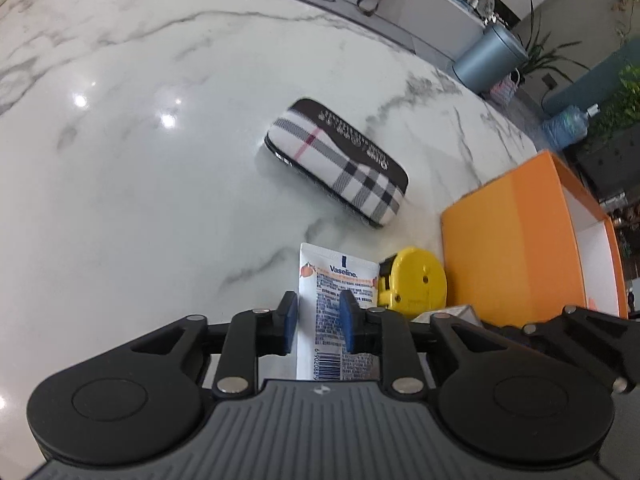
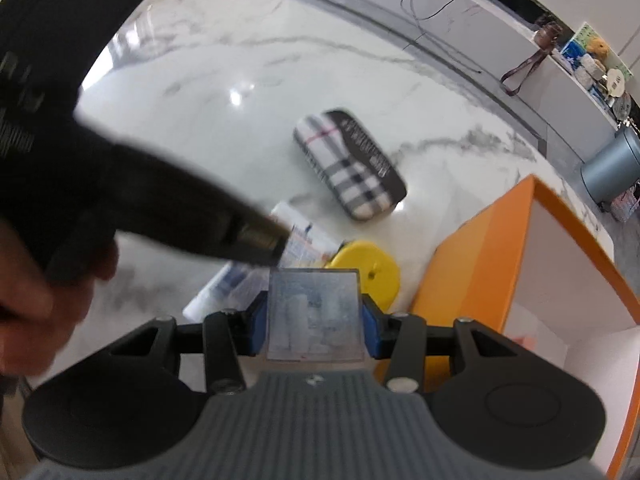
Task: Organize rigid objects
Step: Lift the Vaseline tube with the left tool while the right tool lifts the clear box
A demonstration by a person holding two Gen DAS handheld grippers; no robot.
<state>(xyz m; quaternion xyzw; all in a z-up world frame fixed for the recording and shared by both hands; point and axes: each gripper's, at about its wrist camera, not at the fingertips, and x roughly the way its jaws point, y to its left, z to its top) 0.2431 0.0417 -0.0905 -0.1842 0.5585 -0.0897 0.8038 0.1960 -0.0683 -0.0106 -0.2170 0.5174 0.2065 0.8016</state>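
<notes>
My left gripper [image 1: 319,322] has its blue pads around a white Vaseline tube [image 1: 334,312] that lies on the marble table; the pads look closed on it. A yellow tape measure [image 1: 416,278] lies just right of the tube. A plaid glasses case [image 1: 340,160] lies farther out. My right gripper [image 2: 314,316] is shut on a clear plastic box [image 2: 314,314], held above the tube [image 2: 304,236] and the tape measure [image 2: 370,270]. The plaid case [image 2: 352,172] also shows in the right wrist view.
An open orange box [image 1: 516,236] with a white inside stands at the right, also in the right wrist view [image 2: 492,256]. The left gripper's body and a hand [image 2: 40,280] fill the right view's left side. A grey bin [image 1: 490,56] stands beyond the marble table [image 1: 140,160].
</notes>
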